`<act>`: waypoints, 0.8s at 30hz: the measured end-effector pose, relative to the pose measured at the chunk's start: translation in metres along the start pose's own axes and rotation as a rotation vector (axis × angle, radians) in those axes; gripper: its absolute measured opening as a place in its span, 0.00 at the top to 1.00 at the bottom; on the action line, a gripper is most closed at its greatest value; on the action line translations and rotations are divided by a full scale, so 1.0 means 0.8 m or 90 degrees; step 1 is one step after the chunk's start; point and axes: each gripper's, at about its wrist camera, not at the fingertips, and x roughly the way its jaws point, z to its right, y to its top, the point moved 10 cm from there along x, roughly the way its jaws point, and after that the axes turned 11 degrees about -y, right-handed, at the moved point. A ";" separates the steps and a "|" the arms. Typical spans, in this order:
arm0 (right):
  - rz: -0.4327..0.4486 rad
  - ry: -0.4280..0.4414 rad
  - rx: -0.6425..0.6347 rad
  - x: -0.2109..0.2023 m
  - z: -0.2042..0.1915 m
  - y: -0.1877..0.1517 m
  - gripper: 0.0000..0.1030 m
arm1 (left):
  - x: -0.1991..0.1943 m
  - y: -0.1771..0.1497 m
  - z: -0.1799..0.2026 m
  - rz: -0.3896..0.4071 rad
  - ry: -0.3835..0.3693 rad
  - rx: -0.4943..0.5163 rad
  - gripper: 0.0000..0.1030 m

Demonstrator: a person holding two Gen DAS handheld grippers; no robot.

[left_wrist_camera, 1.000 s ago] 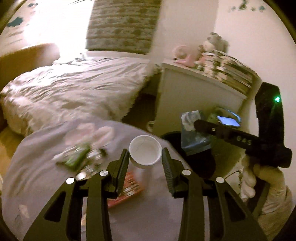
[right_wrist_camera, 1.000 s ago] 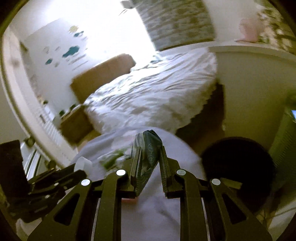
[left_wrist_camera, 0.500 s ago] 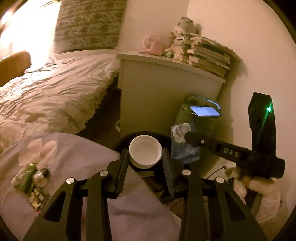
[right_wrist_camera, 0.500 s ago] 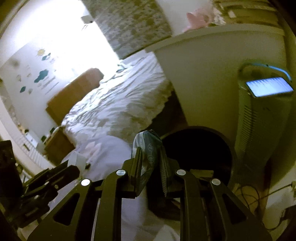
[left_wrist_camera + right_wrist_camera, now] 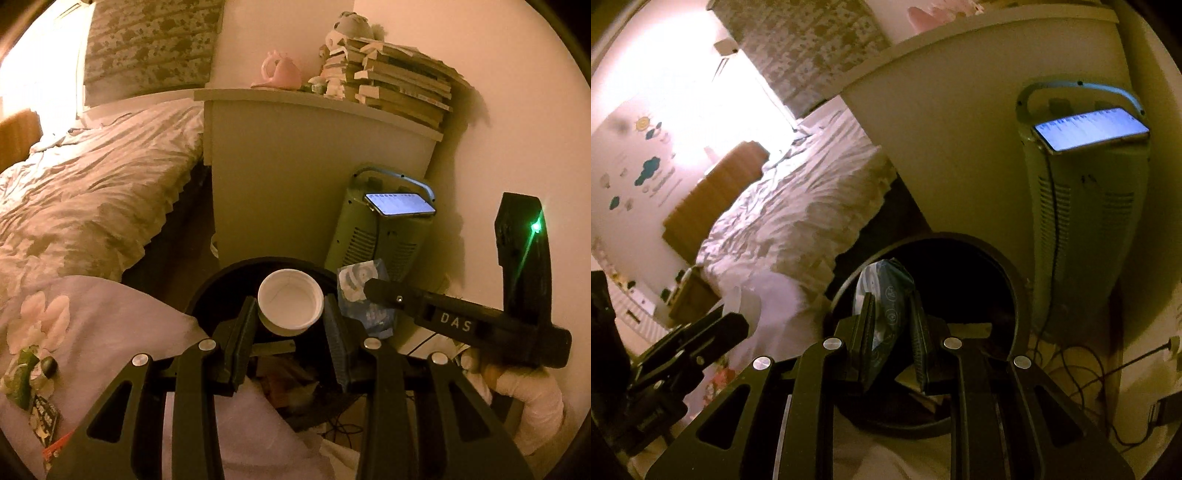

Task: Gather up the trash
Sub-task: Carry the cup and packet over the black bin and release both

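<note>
Both grippers had swung off the table and over the black bin (image 5: pixel 221 288) since a second earlier. My left gripper (image 5: pixel 290 317) stood partly closed around a white paper cup (image 5: pixel 290 303), my right gripper (image 5: pixel 892 325) nearly shut on a dark foil wrapper (image 5: pixel 886 291) — both above the bin's mouth, neither dropped. More wrappers (image 5: pixel 31 384) remained on the lilac tablecloth (image 5: pixel 110 317), so collection looked roughly midway.
</note>
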 end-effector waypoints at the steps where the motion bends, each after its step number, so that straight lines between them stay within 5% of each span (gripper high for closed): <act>1: -0.002 -0.001 0.002 0.003 0.002 -0.001 0.81 | 0.002 -0.001 0.000 -0.002 0.000 -0.001 0.65; 20: -0.023 -0.018 0.028 0.029 0.016 -0.010 0.81 | 0.040 0.000 0.004 -0.031 0.003 0.014 0.63; 22: -0.025 -0.023 0.033 0.031 0.018 -0.010 0.78 | 0.040 0.003 0.005 -0.030 0.006 0.017 0.57; 24: -0.026 -0.024 0.039 0.031 0.020 -0.009 0.64 | 0.036 0.008 0.007 -0.020 0.015 0.022 0.27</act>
